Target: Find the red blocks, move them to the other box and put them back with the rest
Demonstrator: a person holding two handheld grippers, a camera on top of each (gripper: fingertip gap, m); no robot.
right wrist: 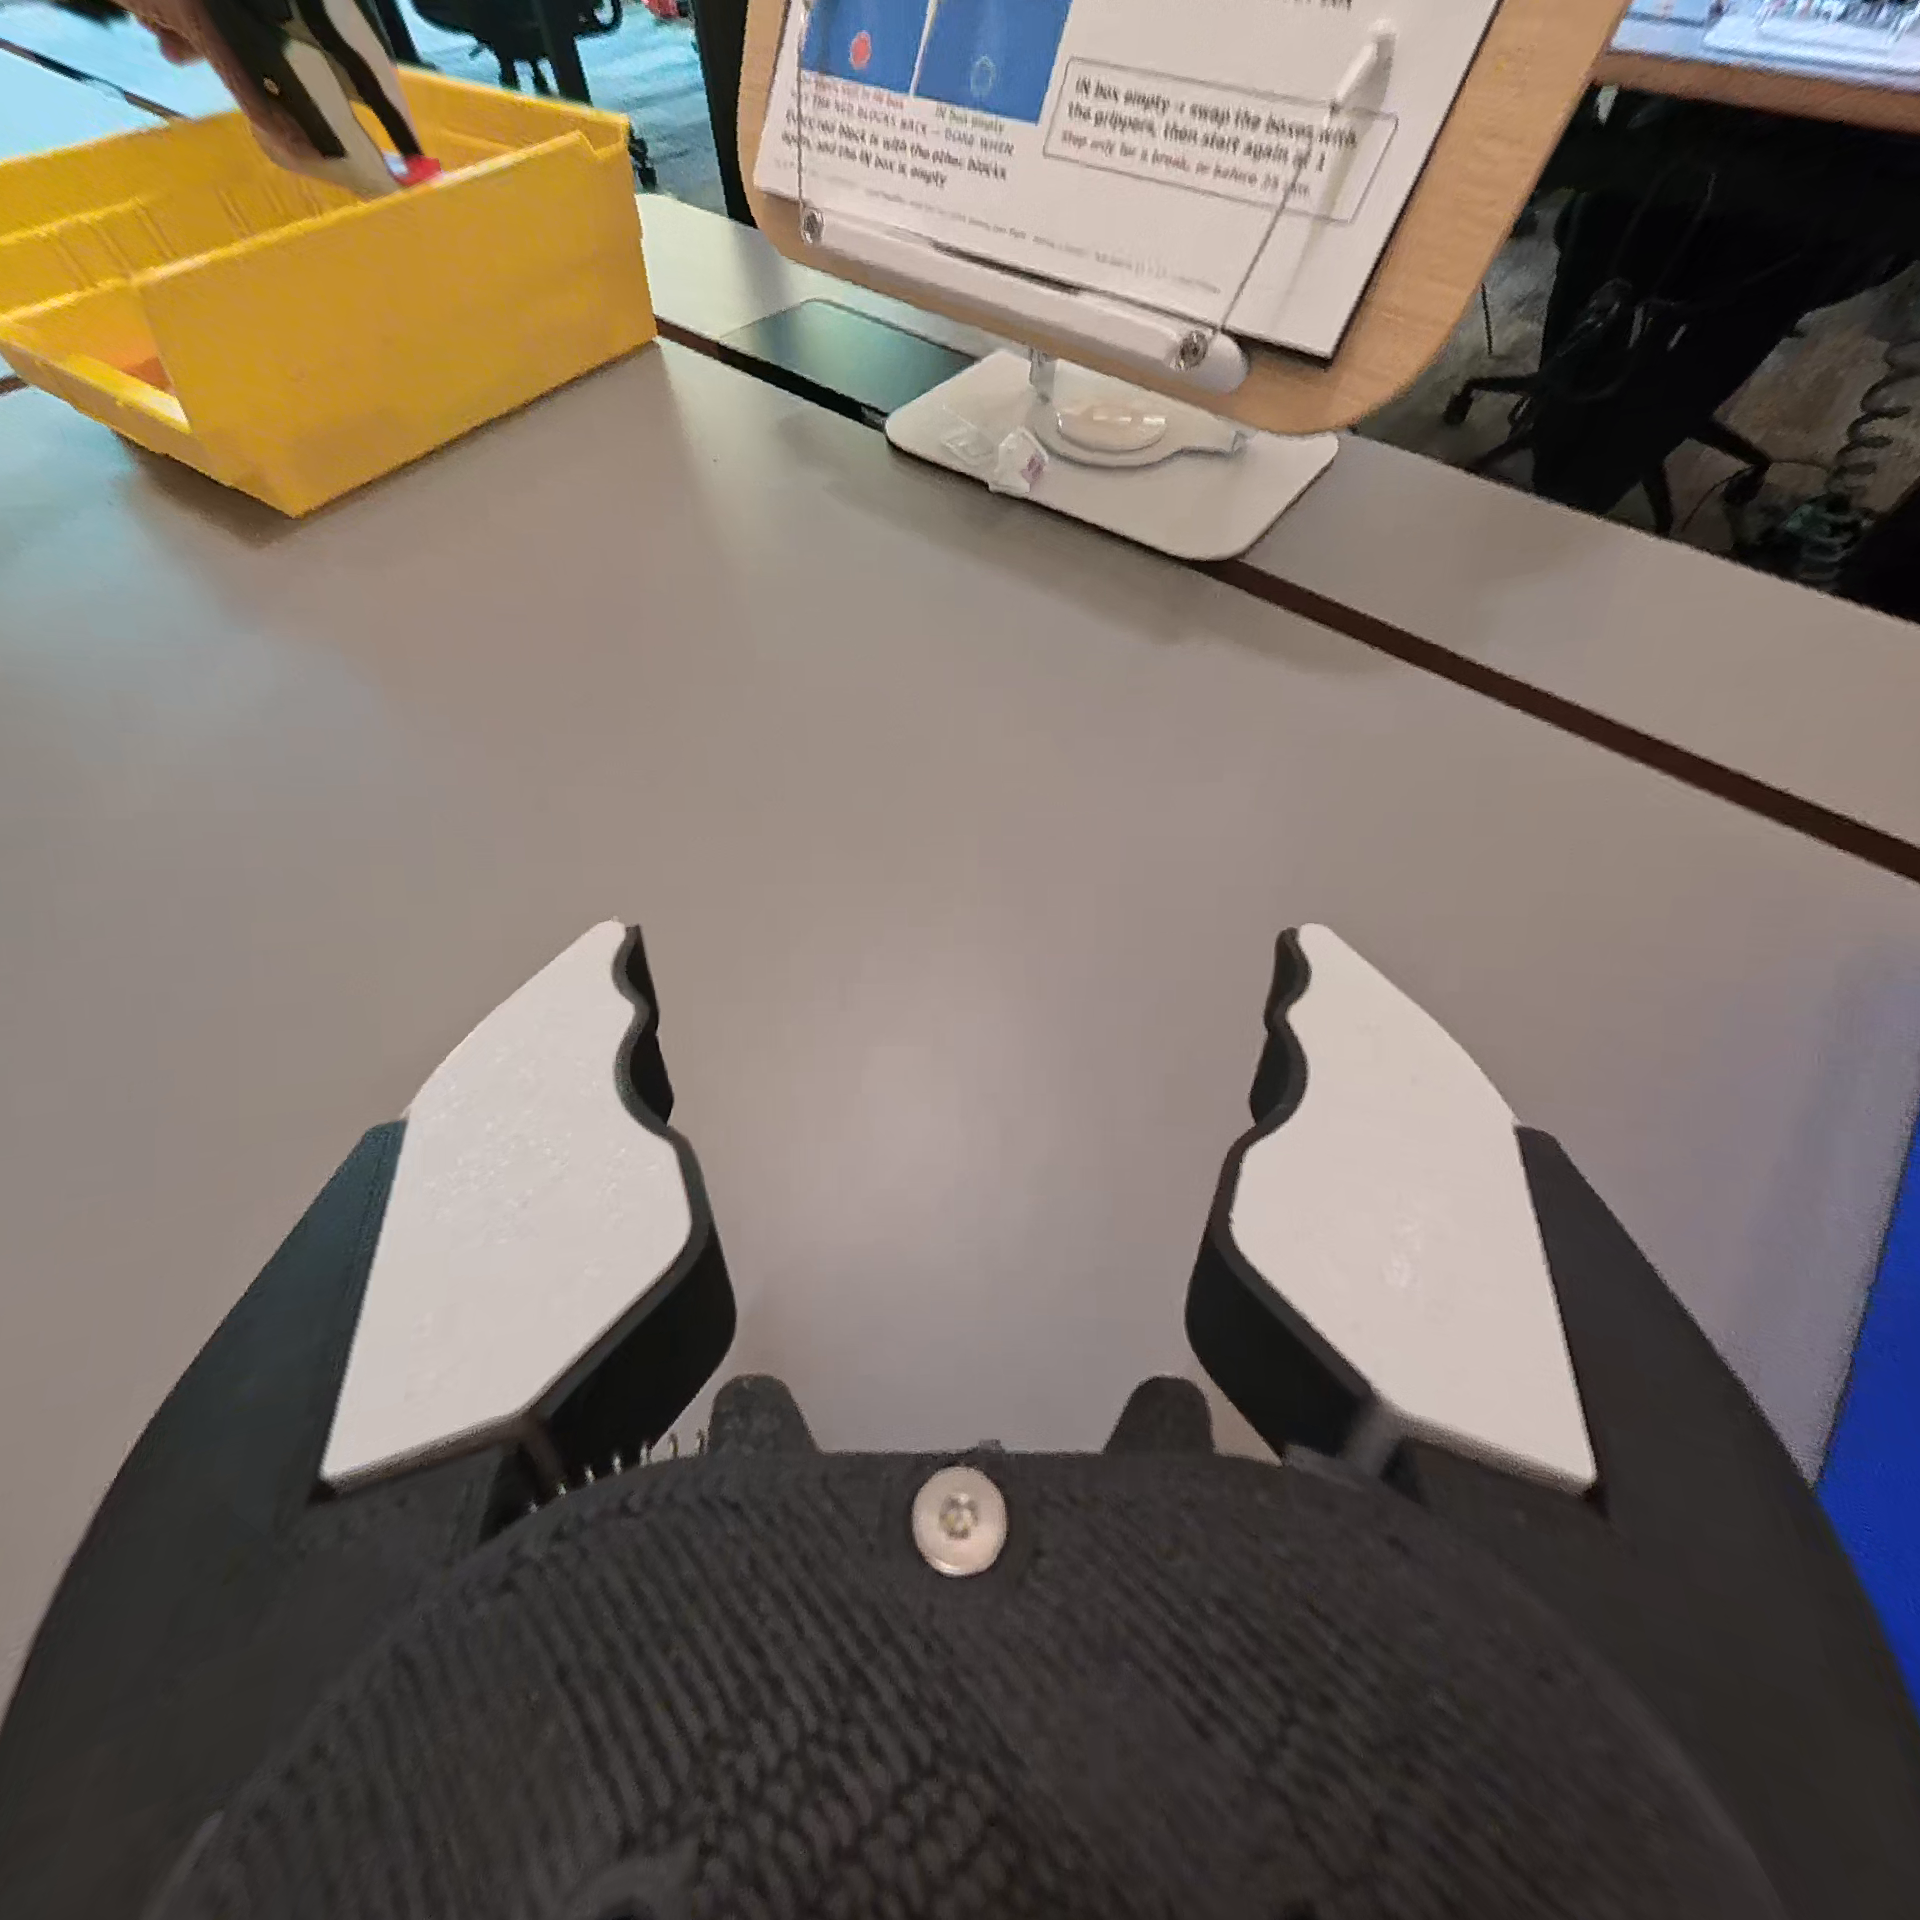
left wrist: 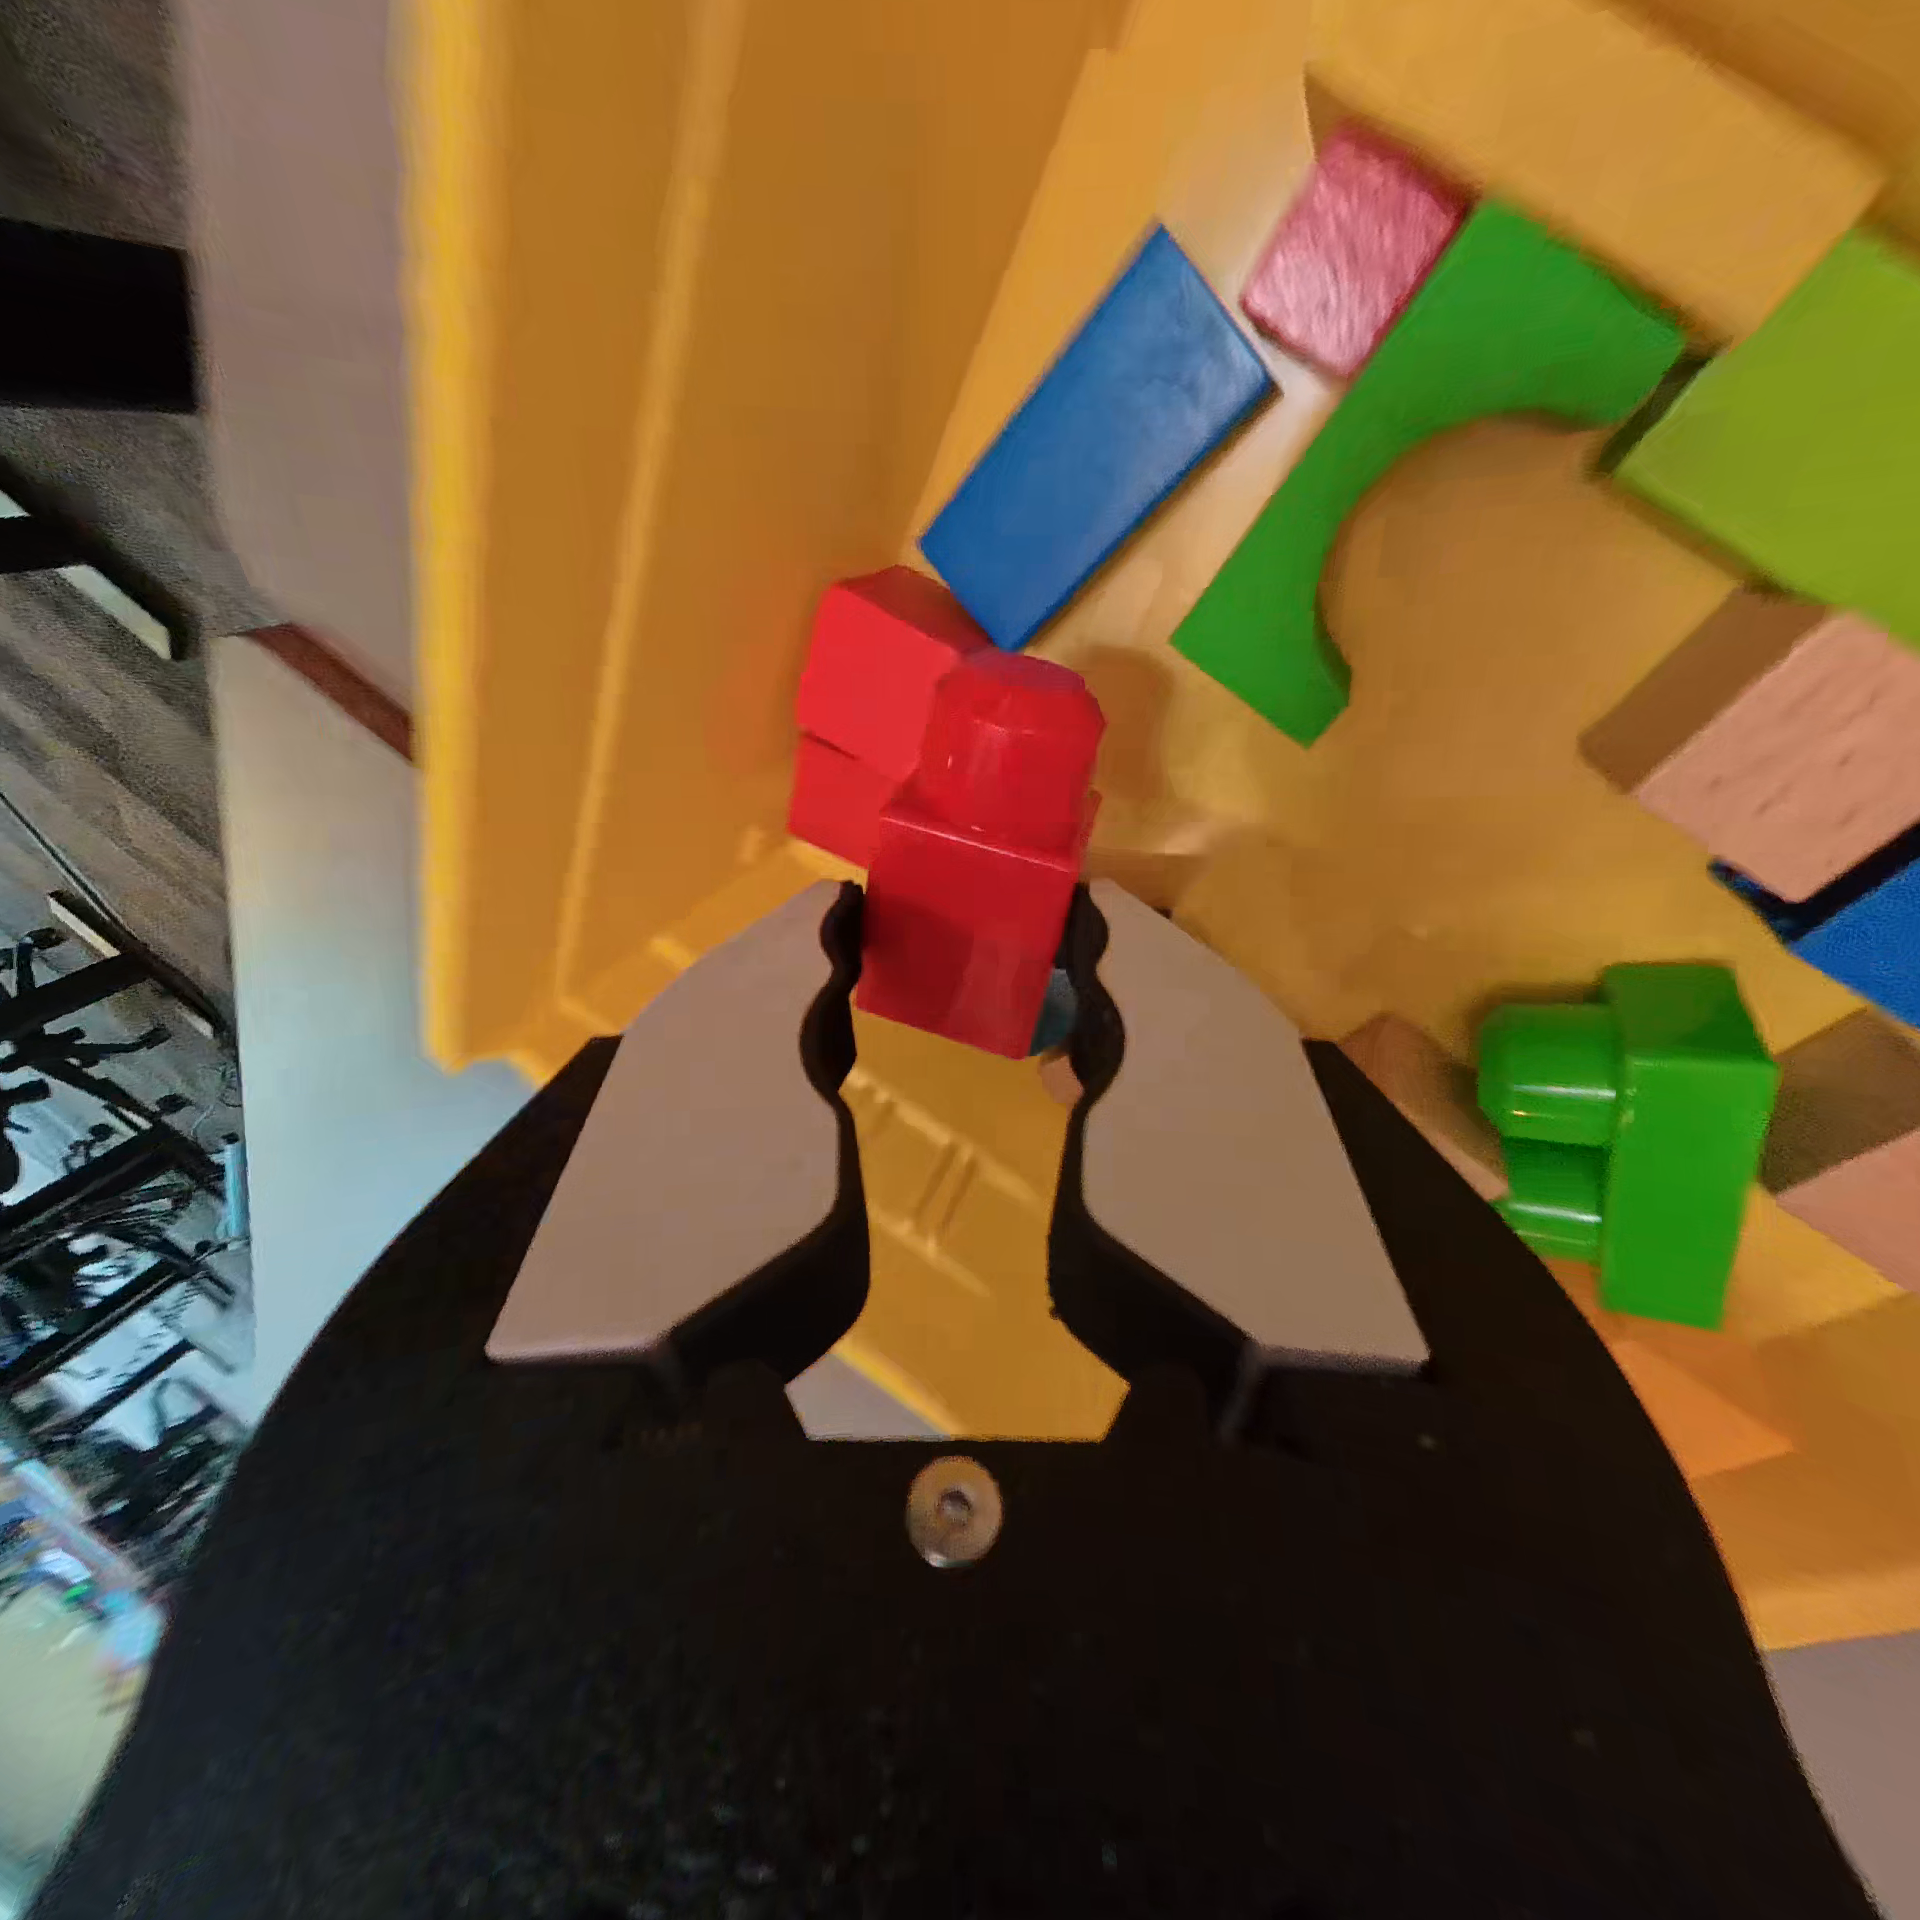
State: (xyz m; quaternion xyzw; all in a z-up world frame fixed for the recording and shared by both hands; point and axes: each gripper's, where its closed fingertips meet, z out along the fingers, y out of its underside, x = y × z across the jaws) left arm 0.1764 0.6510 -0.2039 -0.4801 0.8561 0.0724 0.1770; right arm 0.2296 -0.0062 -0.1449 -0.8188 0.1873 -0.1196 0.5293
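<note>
Left gripper point(left wrist: 961, 961) pinches a red block point(left wrist: 971, 894) w/ long axis pointing fwd, inside the yellow box point(left wrist: 665, 436) near its wall; right gripper point(right wrist: 961, 1039), spread wide, is well away over the table point(right wrist: 935, 727).

- Left wrist camera is riding behind the left gripper point(left wrist: 966, 956), looking steeply down along its fingers point(left wrist: 727, 1039) into the yellow box point(left wrist: 623, 416), very close, blurred.
- Right wrist camera is sitting behind the right gripper point(right wrist: 961, 997), facing forward low over the counter point(right wrist: 935, 727), toward a sign stand point(right wrist: 1112, 208) at the far edge.
- Both views are sharing the yellow box point(right wrist: 416, 312); the right view is catching it far left, with the left gripper point(right wrist: 400, 171) reaching in.
</note>
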